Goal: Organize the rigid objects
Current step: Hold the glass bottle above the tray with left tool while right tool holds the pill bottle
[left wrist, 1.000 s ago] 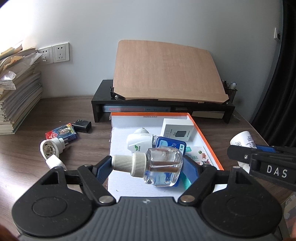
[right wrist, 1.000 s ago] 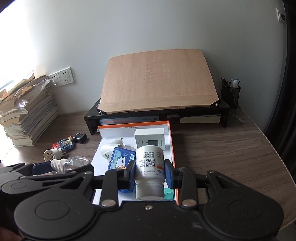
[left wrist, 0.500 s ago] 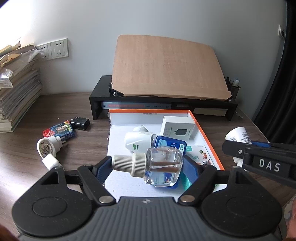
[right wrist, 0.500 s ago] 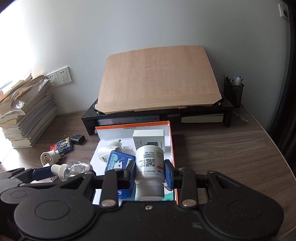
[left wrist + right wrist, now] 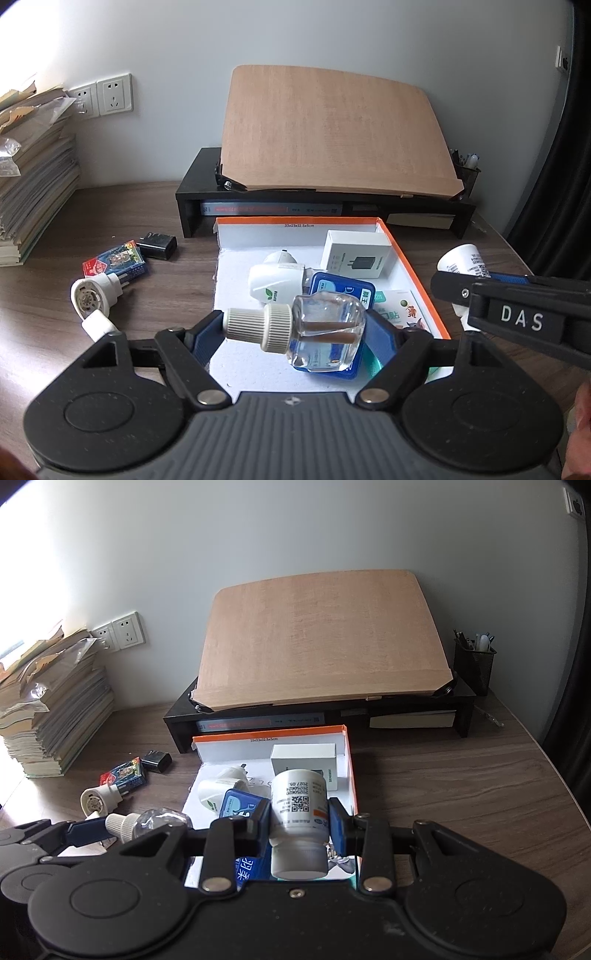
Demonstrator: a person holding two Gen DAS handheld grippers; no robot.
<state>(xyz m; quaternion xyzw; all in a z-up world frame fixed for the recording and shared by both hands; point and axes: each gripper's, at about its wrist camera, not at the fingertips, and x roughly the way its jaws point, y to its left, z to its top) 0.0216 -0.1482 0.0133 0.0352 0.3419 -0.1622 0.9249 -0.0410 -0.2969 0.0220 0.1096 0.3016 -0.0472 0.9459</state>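
Two claws, left pinching glass bottle, right pinching pill bottle, have advanced over box, ready for placing.

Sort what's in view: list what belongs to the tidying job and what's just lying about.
Job in hand:
- clear glass bottle with ribbed cream cap, shut in left gripper
- white plastic pill bottle, shut in right gripper
- orange-rimmed white box
- loose white round plug-in device, red-blue card pack, black charger

Lying about:
- wooden board
- paper stack
- black mesh pen cup
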